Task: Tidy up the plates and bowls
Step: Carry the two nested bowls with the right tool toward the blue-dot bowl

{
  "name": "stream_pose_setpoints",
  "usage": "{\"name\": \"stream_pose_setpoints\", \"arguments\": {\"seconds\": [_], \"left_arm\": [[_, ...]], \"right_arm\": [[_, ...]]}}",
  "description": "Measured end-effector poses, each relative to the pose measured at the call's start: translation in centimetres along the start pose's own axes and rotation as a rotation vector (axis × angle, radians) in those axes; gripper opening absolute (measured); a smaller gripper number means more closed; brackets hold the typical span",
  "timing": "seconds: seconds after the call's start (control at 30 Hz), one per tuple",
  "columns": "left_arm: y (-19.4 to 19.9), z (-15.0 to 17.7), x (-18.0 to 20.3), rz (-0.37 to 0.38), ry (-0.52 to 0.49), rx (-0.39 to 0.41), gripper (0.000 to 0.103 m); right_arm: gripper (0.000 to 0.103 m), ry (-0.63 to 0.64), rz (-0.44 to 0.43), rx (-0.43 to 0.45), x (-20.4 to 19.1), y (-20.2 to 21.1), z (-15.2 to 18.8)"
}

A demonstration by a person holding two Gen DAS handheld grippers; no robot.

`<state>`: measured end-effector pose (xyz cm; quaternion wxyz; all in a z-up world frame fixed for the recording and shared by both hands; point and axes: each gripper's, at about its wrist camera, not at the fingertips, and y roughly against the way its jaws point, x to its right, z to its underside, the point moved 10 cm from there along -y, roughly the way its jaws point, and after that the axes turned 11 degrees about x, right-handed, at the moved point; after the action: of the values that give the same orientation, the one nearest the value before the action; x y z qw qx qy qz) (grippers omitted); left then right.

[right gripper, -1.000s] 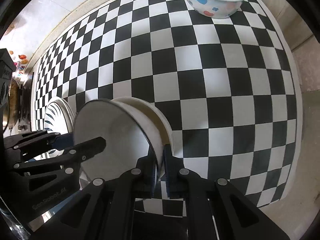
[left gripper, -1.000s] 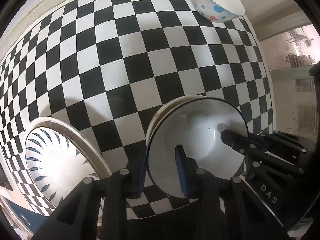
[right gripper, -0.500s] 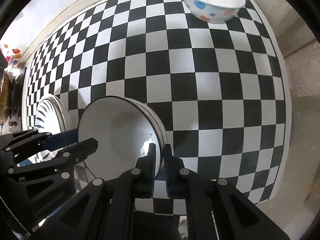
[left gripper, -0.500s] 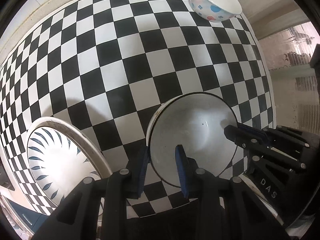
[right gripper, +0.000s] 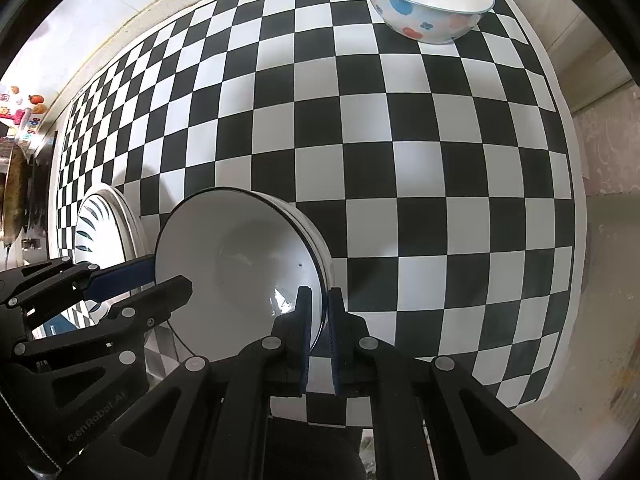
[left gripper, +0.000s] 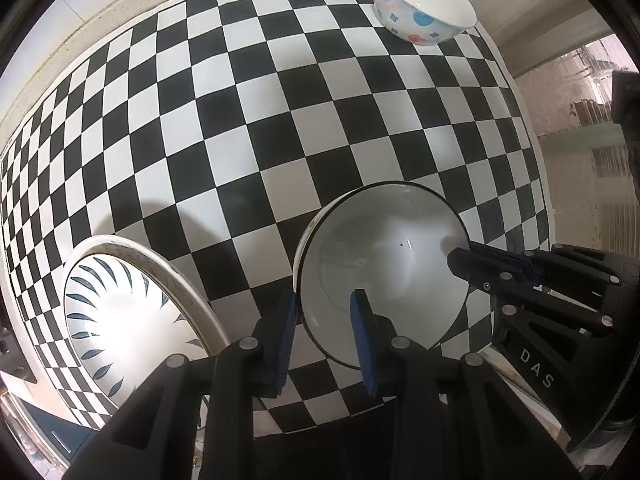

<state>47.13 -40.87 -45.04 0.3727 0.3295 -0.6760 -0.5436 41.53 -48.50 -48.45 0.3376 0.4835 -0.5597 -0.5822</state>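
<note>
A white bowl with a thin black rim (left gripper: 380, 272) (right gripper: 240, 264) sits close above the chequered cloth, nested in a second white bowl whose rim (left gripper: 310, 228) shows just outside it. My left gripper (left gripper: 324, 336) is shut on its near left rim, one finger inside and one outside. My right gripper (right gripper: 319, 312) is shut on the opposite rim. Each gripper shows in the other's view: the right gripper (left gripper: 480, 260) and the left gripper (right gripper: 156, 280). Both point down.
A plate with blue leaf marks (left gripper: 120, 320) (right gripper: 100, 232) lies just left of the bowls. A spotted bowl (left gripper: 424, 4) (right gripper: 428, 0) stands at the far right corner. The cloth's right edge (right gripper: 568, 200) meets a stone counter. A pan (right gripper: 12, 192) sits far left.
The black-rimmed bowl was tilted steeply up out of the other white bowl. It has come down level and now sits nested in it. Both grippers keep their hold.
</note>
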Motion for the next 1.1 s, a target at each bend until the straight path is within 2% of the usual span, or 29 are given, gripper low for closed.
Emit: {"name": "stream_pose_setpoints", "arguments": {"seconds": [0.13,0.37,0.53,0.6,0.67,0.73,0.93,1.1], "left_arm": [[1.4,-0.6,-0.2,-0.015,-0.001,0.038,0.025],[5.5,-3.3,-1.6,-0.07,0.026,0.161,0.026],[6.4,-6.7,-1.8,-0.073,0.041,0.197,0.028],[6.2,-8.6,-1.7,-0.054,0.06,0.196,0.028],[5.9,-10.5,-1.5,-0.038,0.07,0.194,0.028],[5.2,-12.6,-0.9,-0.028,0.076,0.19,0.028],[1.6,-18.9,1.0,0.042,0.116,0.153,0.029],[-2.4,-22.9,2.9,0.106,0.14,0.099,0.029]], "right_arm": [[0.009,0.004,-0.013,0.011,0.0,0.9,-0.1],[0.01,-0.018,-0.057,0.072,1.0,4.4,-1.9],[0.025,-0.071,-0.043,0.129,3.6,6.3,-5.0],[0.03,-0.101,-0.049,0.135,4.7,6.5,-6.3],[0.047,-0.136,-0.065,0.14,6.1,6.5,-7.8],[0.052,-0.167,-0.071,0.154,7.6,6.4,-9.7],[0.052,-0.263,-0.087,0.181,11.5,4.9,-15.0],[0.052,-0.306,-0.054,0.19,14.5,3.1,-19.0]]}}
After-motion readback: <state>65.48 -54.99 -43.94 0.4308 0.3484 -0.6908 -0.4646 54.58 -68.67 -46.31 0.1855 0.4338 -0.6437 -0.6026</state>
